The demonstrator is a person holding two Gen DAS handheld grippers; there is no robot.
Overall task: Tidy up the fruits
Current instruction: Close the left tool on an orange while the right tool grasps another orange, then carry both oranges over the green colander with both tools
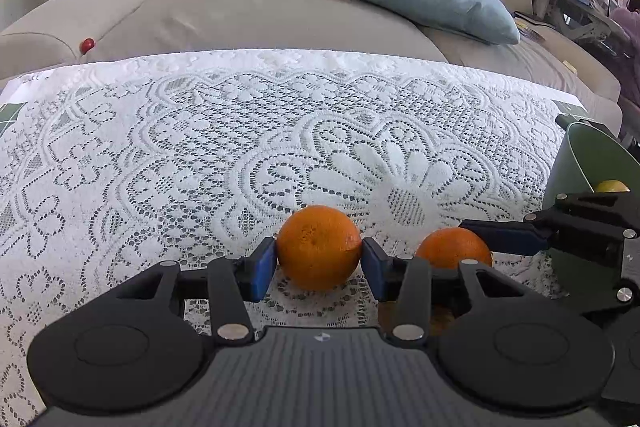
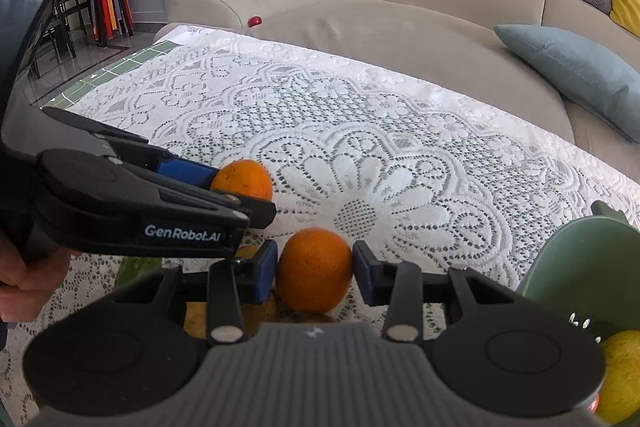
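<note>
So over on the far left there's a small round red thing (image 1: 87, 45) sitting on the beige fabric sofa (image 1: 240, 7) behind the table, can't tell what it is exactly. The table itself is covered with a white lace tablecloth (image 1: 180, 147) with a big flower pattern.

Moving in, the left gripper (image 1: 319, 259) has its blue pads pressed against both sides of a round orange fruit (image 1: 319, 247), so it's clamped on that one. The fruit looks like it's at or just above the cloth, hard to say which.

Just to the right of it is the second round orange (image 2: 314, 269), and the right gripper (image 2: 314, 269) is squeezed onto that one the same way, a pad touching each side. From the right wrist view you can see the two grippers are really close together, the left one crossing just in front.

Far right: a sage green plastic bowl-shaped container (image 2: 568, 259) sits beside the right gripper, with a yellowish round fruit (image 2: 622, 375) inside. A pale blue cushion (image 1: 432, 1) is lying on the sofa behind all that.
</note>
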